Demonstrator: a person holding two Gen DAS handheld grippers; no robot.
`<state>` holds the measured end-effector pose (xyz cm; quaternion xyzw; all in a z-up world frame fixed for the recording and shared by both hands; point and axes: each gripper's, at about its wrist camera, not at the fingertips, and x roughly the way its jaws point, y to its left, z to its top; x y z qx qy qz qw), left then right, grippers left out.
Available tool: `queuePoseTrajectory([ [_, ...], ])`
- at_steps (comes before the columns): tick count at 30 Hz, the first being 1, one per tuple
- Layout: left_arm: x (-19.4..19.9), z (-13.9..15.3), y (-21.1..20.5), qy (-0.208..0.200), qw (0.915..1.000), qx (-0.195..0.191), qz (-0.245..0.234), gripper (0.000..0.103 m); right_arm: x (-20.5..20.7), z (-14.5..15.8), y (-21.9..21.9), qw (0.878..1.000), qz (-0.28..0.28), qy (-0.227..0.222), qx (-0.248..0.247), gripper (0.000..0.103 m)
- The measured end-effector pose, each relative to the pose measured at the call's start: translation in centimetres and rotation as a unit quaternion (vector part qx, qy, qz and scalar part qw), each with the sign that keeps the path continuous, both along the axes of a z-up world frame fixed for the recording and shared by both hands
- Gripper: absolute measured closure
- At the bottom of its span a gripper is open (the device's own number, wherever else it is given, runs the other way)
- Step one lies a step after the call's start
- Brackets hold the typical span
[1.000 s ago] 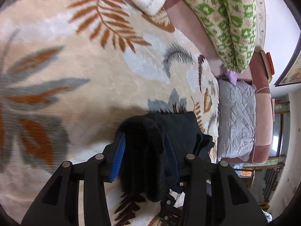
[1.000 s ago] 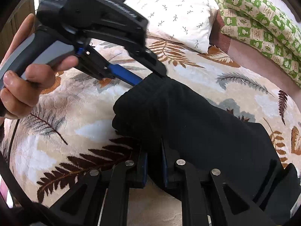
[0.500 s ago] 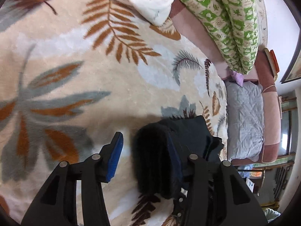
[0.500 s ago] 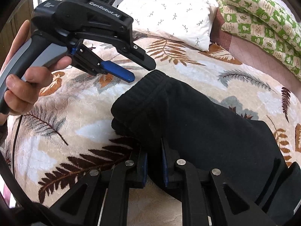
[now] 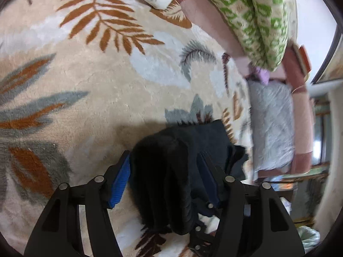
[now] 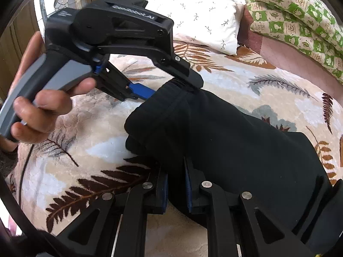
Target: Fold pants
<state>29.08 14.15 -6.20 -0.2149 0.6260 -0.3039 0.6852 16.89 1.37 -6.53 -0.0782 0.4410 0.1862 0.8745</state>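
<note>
With black pants (image 6: 225,141) already doubled on the leaf-patterned bed (image 6: 90,150), right tongs (image 6: 175,184) pinching the near edge, left tongs (image 5: 165,173) just spreading around the waistband; final folding and smoothing judged outstanding.

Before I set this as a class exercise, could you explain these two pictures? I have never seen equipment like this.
There is no robot here. A person holds a two-finger gripper in each hand, and each has a camera looking along its fingers. One picture comes from the left gripper, the other from the right gripper. The second also shows the person's left hand on its handle. Black pants lie on a leaf-patterned blanket, with a white pillow beyond. The right gripper is shut on the pants' near edge. The left gripper's jaws have just been opening, with the waistband between them.
</note>
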Motion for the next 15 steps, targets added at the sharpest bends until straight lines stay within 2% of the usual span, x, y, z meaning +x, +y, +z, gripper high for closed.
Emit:
queuePoseTrajectory([
  [1, -0.1, 0.1, -0.2, -0.003, 0.9999, 0.009, 0.002, 0.048, 0.0, 0.0, 0.1, 1.0, 0.0, 0.0, -0.002, 0.091],
  [2, -0.2, 0.1, -0.5, -0.003, 0.9996, 0.028, 0.003, 0.061, 0.0, 0.0, 0.1, 1.0, -0.001, -0.002, -0.004, 0.091],
  [4, -0.4, 0.2, -0.4, -0.001, 0.9991, 0.039, 0.012, 0.067, 0.0, 0.0, 0.0, 1.0, -0.002, -0.005, -0.003, 0.092],
  [5, -0.6, 0.3, -0.2, 0.006, 0.9992, 0.032, 0.023, 0.072, 0.0, 0.1, -0.2, 1.0, -0.004, -0.005, 0.004, 0.093],
  [9, -1.5, 0.9, 0.0, 0.008, 0.999, 0.015, 0.042, 0.074, -0.1, 0.6, -1.4, 0.999, -0.016, -0.003, 0.034, 0.093],
  [15, -2.2, 2.8, -1.1, 0.012, 0.9982, -0.002, 0.058, 0.074, -0.9, 1.8, -2.5, 0.998, -0.02, -0.021, 0.052, 0.093],
])
